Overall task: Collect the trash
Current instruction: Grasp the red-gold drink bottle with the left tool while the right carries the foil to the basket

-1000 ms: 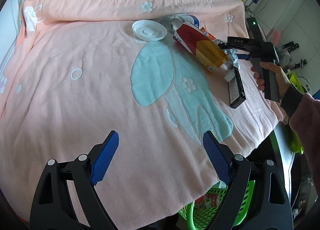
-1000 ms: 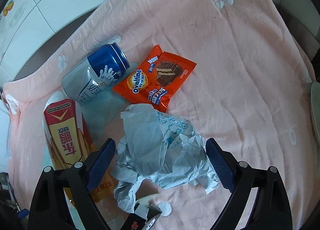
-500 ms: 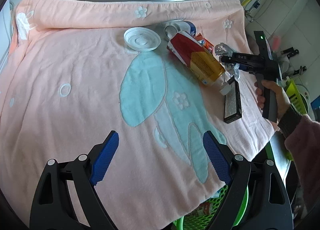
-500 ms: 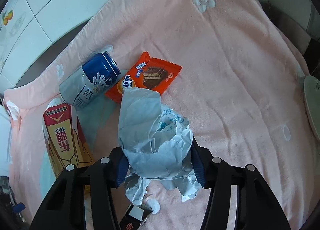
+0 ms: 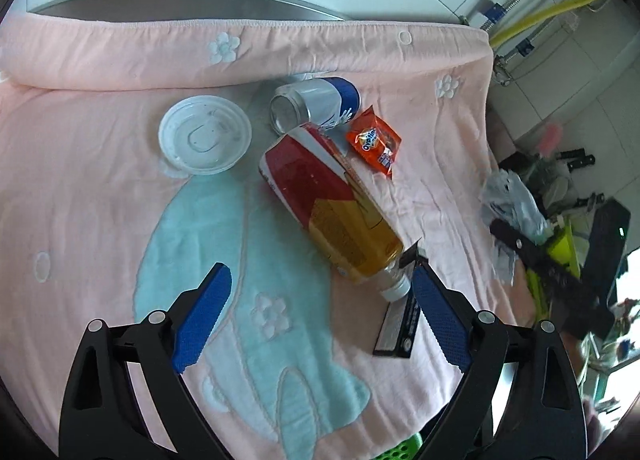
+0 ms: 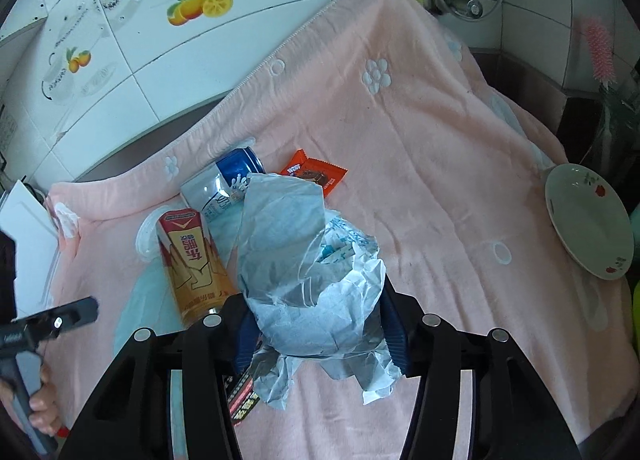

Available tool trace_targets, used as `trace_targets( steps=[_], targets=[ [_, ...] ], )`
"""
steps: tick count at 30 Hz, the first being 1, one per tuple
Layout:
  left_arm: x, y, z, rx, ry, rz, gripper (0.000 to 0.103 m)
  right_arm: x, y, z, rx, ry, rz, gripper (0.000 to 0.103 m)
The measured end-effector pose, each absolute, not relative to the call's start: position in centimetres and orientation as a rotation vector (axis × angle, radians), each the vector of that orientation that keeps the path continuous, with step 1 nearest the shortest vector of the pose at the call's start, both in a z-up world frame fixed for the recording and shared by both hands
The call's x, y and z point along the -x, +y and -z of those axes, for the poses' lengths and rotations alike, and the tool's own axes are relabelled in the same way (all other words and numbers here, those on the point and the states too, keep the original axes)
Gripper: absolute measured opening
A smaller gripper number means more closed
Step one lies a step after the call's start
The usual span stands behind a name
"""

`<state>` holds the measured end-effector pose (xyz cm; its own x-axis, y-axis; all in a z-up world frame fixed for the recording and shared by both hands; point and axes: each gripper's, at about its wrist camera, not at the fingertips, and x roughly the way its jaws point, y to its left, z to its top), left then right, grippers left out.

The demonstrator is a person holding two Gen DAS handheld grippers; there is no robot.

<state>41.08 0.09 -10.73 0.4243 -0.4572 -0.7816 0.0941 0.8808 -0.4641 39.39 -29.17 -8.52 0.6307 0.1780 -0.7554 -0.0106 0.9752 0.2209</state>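
The right tool (image 6: 316,334) is clamped on a crumpled wad of pale blue-grey paper (image 6: 308,272), its blue pads pressed into the wad's sides and the loose edges spilling below them; the jaws have just been closing on it. In the left wrist view the same wad (image 5: 510,200) shows out past the right edge of the cloth, blurred, in front of the clutter there.

The left tool (image 5: 320,316) stands with its jaws wide apart, having just been opening further, and nothing lies between the pads but the pink towel (image 5: 100,188) that covers the desk, with its pale blue figure.

Just beyond the left tool's right-side finger lies a black flat box (image 5: 398,324), and touching its far end is the white cap of a red and yellow drink bottle (image 5: 332,208) lying on its side. Farther on, a white plastic lid (image 5: 205,133) sits apart to the left of the bottle. At the bottle's far end lies a blue and silver can (image 5: 316,104) on its side, mouth toward the camera, and just right of it an orange Ovaltine wrapper (image 5: 376,144).

At the right edge of the right wrist view a white plate (image 6: 588,224) with small red flowers rests tilted, possibly against something behind it. White wall tiles (image 6: 132,20) with fruit prints rise behind the towel.
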Motion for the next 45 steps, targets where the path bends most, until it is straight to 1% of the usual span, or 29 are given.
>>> trace_targets(
  steps=[12,19,23,26,28,29,34,45],
  targets=[
    [-48.3,-3.2,15.0,0.543,1.197,0.238,0.091,-30.0,-30.5,7.6,-0.225,0.852,-0.118,0.051],
    [-50.0,-4.7,17.2,0.602,1.255,0.158,0.091,-25.5,-30.5,8.4,-0.248,0.862,-0.106,0.051],
    [-50.5,-5.6,18.0,0.587,1.276,0.118,0.090,-23.5,-30.3,8.7,-0.253,0.864,-0.096,0.051],
    [-50.6,-5.8,18.6,0.600,1.279,0.111,0.087,-22.4,-30.3,8.9,-0.265,0.867,-0.093,0.051],
    [-50.6,-6.0,18.9,0.607,1.290,0.116,0.077,-21.8,-30.2,9.1,-0.264,0.874,-0.092,0.051],
    [-50.5,-6.0,19.0,0.608,1.288,0.117,0.077,-21.5,-30.1,9.2,-0.261,0.876,-0.090,0.051],
    [-49.9,-5.7,18.4,0.608,1.255,0.139,0.076,-20.3,-30.1,9.5,-0.275,0.878,-0.095,0.051],
    [-46.1,-2.6,14.0,0.547,1.158,0.207,0.074,-17.9,-28.3,9.8,-0.262,0.873,-0.155,0.051]
  ],
)
